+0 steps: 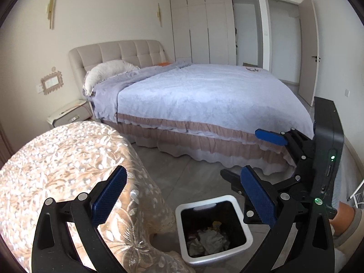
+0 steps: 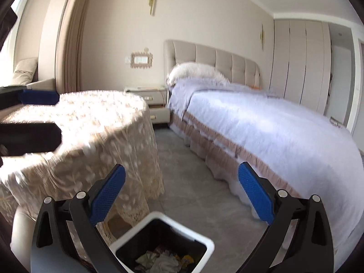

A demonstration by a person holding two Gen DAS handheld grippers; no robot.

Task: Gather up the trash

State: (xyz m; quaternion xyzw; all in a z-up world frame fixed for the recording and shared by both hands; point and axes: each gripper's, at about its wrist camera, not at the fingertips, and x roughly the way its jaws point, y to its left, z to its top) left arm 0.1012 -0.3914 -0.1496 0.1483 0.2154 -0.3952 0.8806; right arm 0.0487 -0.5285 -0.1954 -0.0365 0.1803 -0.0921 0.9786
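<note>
Fingers (image 2: 107, 195) of both grippers spread, empty, above bin (image 2: 210, 246) on grey tile floor (image 2: 188, 182); lace-covered table (image 2: 91, 122), bed (image 2: 273, 132) alongside.

A bedroom with pale beige walls (image 1: 109, 11) and a grey tiled floor (image 1: 182, 173). A wide bed (image 1: 204, 91) with a tufted beige headboard (image 1: 118, 54) carries a lavender cover and a ruffled tan skirt; a white pillow (image 1: 107, 70) leans at its head. Beside it stands a low nightstand (image 1: 70, 113), and nearer, a round table (image 2: 86, 122) draped in lace (sunlight falls bright across the cloth). Tall pale wardrobe doors (image 1: 202, 27) line the far wall, next to an open door (image 1: 309, 50). Slim gold wall lamps (image 1: 51, 8) flank the headboard.
</note>
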